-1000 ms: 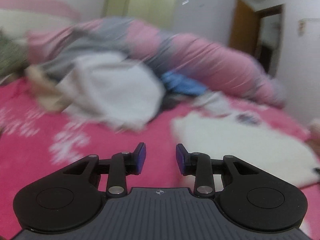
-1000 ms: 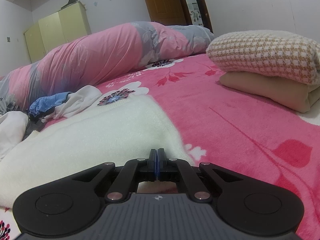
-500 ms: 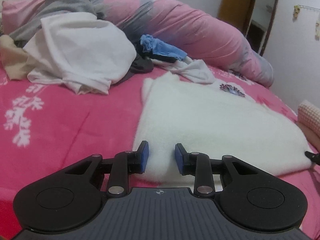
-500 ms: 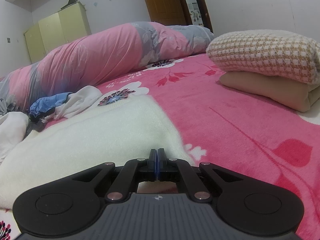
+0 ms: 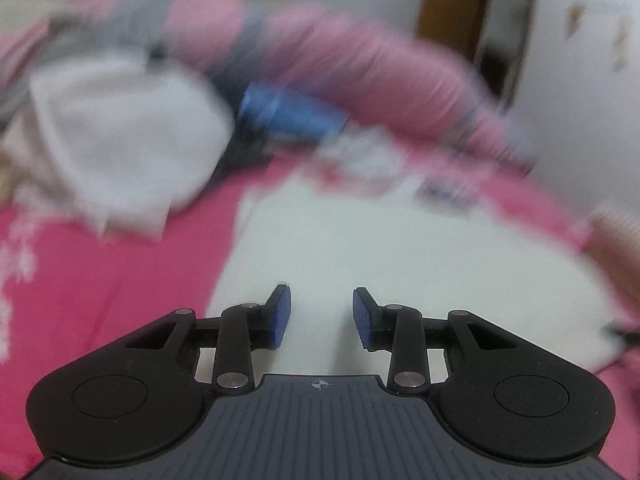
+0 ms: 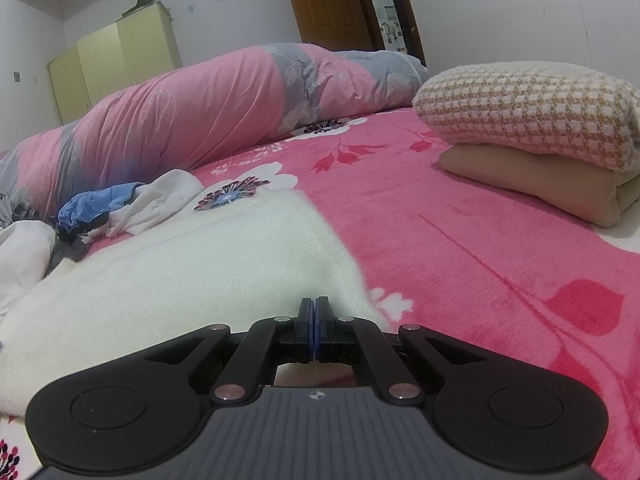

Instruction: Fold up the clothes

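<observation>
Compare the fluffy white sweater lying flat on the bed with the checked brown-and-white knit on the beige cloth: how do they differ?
The fluffy white sweater is spread out flat; the checked brown-and-white knit is folded into a thick bundle. The sweater is plain white, the knit has a small check pattern. The sweater lies directly on the pink floral blanket; the knit rests on a folded beige cloth. Both are soft knitwear on the same bed.

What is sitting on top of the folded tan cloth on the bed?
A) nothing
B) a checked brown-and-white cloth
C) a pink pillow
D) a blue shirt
B: in the right wrist view, the checked brown-and-white cloth lies folded right on top of the tan cloth, at the right side of the pink bed cover.
</observation>
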